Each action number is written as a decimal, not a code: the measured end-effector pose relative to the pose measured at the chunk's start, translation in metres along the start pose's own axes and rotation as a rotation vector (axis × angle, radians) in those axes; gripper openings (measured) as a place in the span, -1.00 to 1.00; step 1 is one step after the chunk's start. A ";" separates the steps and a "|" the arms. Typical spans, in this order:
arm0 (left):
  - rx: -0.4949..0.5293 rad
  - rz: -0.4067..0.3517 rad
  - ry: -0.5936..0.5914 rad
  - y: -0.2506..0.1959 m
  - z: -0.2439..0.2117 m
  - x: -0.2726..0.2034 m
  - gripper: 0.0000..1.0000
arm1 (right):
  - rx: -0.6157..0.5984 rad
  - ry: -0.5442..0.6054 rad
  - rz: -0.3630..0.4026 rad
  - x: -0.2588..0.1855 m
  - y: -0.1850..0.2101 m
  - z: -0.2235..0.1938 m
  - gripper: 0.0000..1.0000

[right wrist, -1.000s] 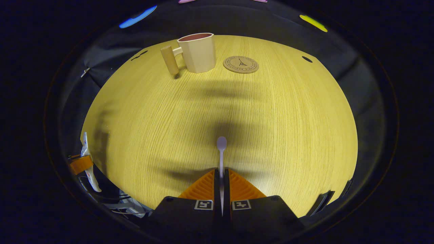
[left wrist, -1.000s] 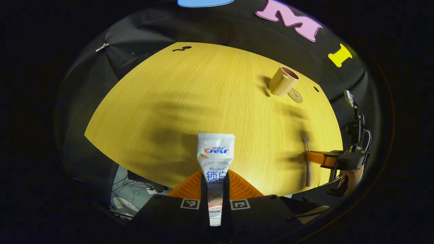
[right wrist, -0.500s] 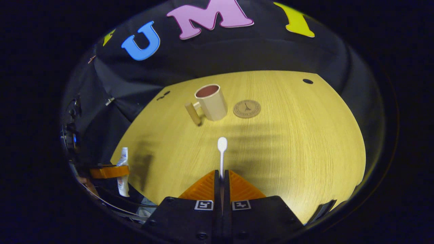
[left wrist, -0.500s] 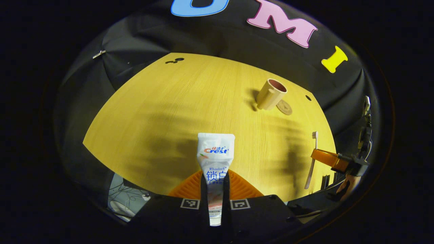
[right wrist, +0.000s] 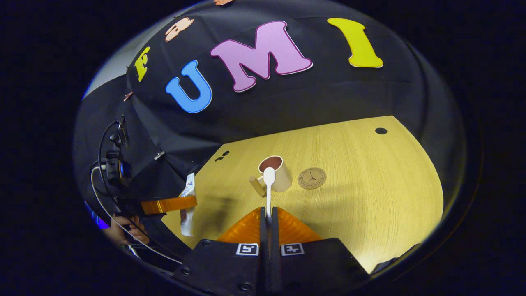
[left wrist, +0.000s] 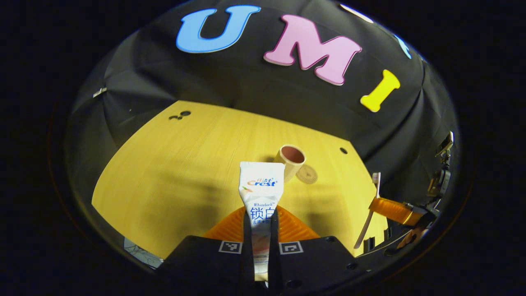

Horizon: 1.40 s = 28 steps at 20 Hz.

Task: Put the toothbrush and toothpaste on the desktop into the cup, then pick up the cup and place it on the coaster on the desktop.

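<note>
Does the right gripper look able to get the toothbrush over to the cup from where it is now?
Probably yes. The right gripper is shut on the toothbrush, the cup stands upright with its mouth open, and only bare desktop lies between them.

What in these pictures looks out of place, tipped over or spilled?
Nothing stands out. The cup stands upright beside the coaster on the table. The left gripper holds the toothpaste and the right gripper the toothbrush, both clear of the table.
</note>
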<state>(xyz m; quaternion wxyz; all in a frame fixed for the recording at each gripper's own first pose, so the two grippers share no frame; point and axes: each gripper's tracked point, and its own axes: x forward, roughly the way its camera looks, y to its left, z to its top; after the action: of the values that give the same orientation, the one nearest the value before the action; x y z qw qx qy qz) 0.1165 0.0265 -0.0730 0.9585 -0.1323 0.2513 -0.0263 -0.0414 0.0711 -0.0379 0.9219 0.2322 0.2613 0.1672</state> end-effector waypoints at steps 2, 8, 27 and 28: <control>0.017 -0.034 -0.082 -0.020 0.035 0.012 -0.63 | -0.007 -0.007 0.011 -0.001 -0.007 0.008 -0.90; 0.002 -0.110 -0.241 -0.057 0.110 0.063 -0.64 | 0.018 0.012 0.003 -0.005 -0.042 0.009 -0.90; -0.044 -0.105 -0.181 -0.077 0.110 0.241 -0.65 | 0.104 0.085 -0.090 -0.006 -0.138 0.004 -0.90; -0.052 -0.101 -0.169 -0.075 0.109 0.245 -0.64 | 0.107 0.083 -0.092 -0.007 -0.140 0.003 -0.89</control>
<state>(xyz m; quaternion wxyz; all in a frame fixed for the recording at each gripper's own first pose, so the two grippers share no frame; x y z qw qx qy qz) 0.3842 -0.0485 -0.0779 0.9700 -0.1712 0.1631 -0.0568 -0.0192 -0.0500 -0.1047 0.9033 0.2616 0.3181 0.1198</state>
